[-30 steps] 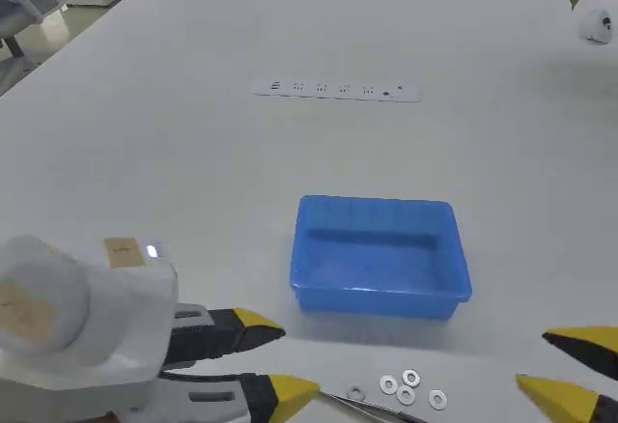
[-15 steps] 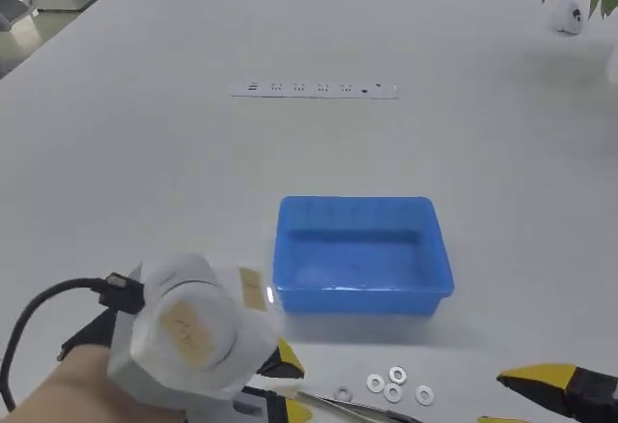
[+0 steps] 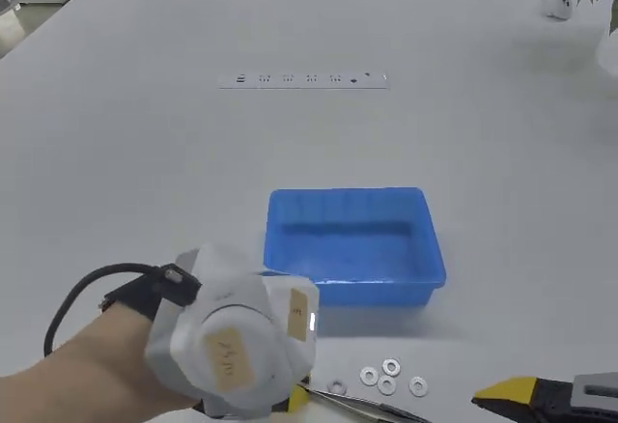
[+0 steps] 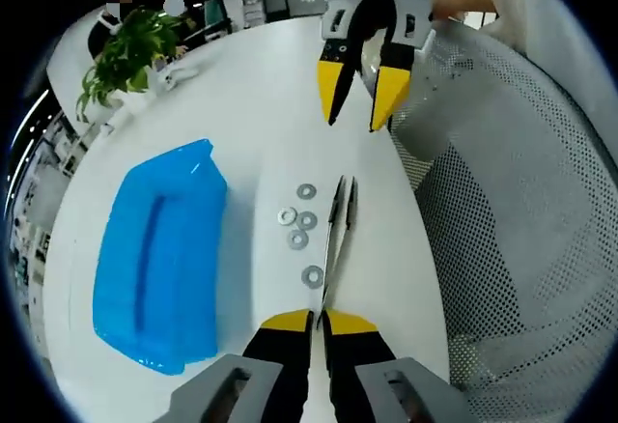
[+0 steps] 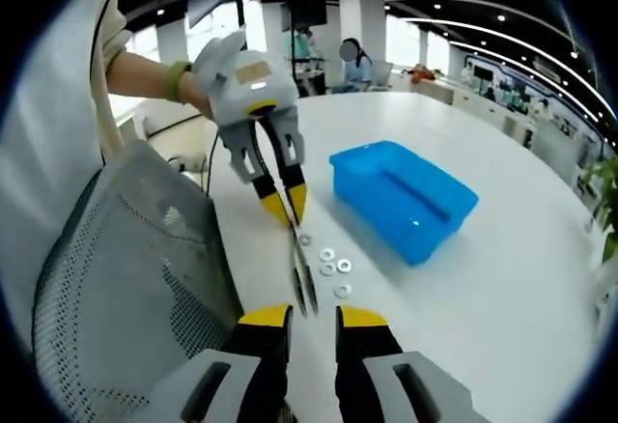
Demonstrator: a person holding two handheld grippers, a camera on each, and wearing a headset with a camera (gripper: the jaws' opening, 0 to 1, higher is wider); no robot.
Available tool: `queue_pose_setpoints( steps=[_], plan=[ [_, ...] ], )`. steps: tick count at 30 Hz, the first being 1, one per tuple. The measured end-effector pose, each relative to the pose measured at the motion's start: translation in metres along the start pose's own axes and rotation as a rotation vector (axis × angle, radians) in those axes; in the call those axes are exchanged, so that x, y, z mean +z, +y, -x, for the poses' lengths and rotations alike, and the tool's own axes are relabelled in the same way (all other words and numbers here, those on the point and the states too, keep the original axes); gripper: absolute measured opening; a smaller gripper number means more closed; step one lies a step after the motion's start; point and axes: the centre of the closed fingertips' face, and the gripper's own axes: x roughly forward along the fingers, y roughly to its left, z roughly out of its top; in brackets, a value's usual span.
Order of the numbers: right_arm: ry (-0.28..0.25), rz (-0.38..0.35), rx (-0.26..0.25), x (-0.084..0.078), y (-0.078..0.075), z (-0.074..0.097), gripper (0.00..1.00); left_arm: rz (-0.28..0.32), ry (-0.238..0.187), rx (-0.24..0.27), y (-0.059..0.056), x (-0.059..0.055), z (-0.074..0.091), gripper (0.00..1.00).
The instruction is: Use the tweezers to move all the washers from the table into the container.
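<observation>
Steel tweezers [image 4: 338,230] lie flat on the white table beside several small washers [image 4: 299,225]. My left gripper [image 4: 317,320] has its jaws shut on the tweezers' joined end; in the head view it sits at the bottom left [image 3: 297,399], mostly hidden behind its white housing. The blue container [image 3: 352,244] stands just beyond the washers [image 3: 386,380], with nothing visible inside it. My right gripper [image 5: 314,319] is open with nothing between its jaws. It points at the tweezers [image 5: 303,273] from their other end and reaches into the head view at the bottom right [image 3: 497,399].
A mesh office chair [image 4: 502,201] sits close to the table's near edge, behind the grippers. A white power strip [image 3: 302,79] lies far across the table. A potted plant [image 4: 126,46] and a small white object [image 3: 557,0] stand at the far right corner.
My left gripper has moved right to the tweezers' end and its jaws have gone from apart to together. The head camera has shifted, and the right gripper sits lower in view.
</observation>
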Motion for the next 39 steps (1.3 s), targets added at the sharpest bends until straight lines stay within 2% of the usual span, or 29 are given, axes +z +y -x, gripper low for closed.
queue_pose_setpoints(
  steps=[5, 8, 11, 14, 16, 21, 27, 29, 30, 34, 38, 39],
  plan=[
    [0.015, 0.030, 0.020, 0.001, 0.003, -0.009, 0.15, -0.061, 0.003, -0.036, -0.007, 0.001, 0.001, 0.00],
    [0.027, 0.053, 0.034, 0.001, 0.006, -0.016, 0.16, -0.086, -0.011, -0.042, -0.011, 0.002, 0.007, 0.00],
    [0.033, 0.072, 0.045, 0.002, 0.008, -0.020, 0.16, -0.094, -0.031, -0.022, -0.011, 0.008, 0.017, 0.00],
    [0.032, 0.087, 0.060, 0.004, 0.012, -0.024, 0.16, -0.094, -0.064, -0.008, -0.013, 0.017, 0.031, 0.00],
    [0.036, 0.100, 0.068, 0.005, 0.013, -0.028, 0.16, -0.102, -0.096, -0.004, -0.017, 0.027, 0.044, 0.00],
    [0.036, 0.119, 0.099, 0.007, 0.019, -0.038, 0.16, -0.098, -0.142, 0.000, -0.024, 0.049, 0.062, 0.00],
    [0.045, 0.158, 0.130, 0.009, 0.025, -0.045, 0.14, -0.080, -0.196, -0.008, -0.033, 0.071, 0.070, 0.00],
    [0.035, 0.164, 0.145, 0.011, 0.027, -0.047, 0.11, -0.077, -0.218, -0.006, -0.035, 0.077, 0.072, 0.00],
    [0.022, 0.166, 0.170, 0.011, 0.030, -0.050, 0.09, -0.077, -0.221, -0.003, -0.036, 0.078, 0.072, 0.00],
    [0.010, 0.167, 0.181, 0.014, 0.029, -0.054, 0.08, -0.077, -0.210, 0.008, -0.033, 0.074, 0.076, 0.00],
    [-0.049, 0.139, 0.194, 0.034, 0.025, -0.059, 0.08, -0.027, -0.248, 0.032, -0.021, 0.077, 0.091, 0.00],
    [-0.061, 0.134, 0.195, 0.039, 0.022, -0.062, 0.08, -0.024, -0.244, 0.035, -0.019, 0.076, 0.093, 0.00]
  ],
)
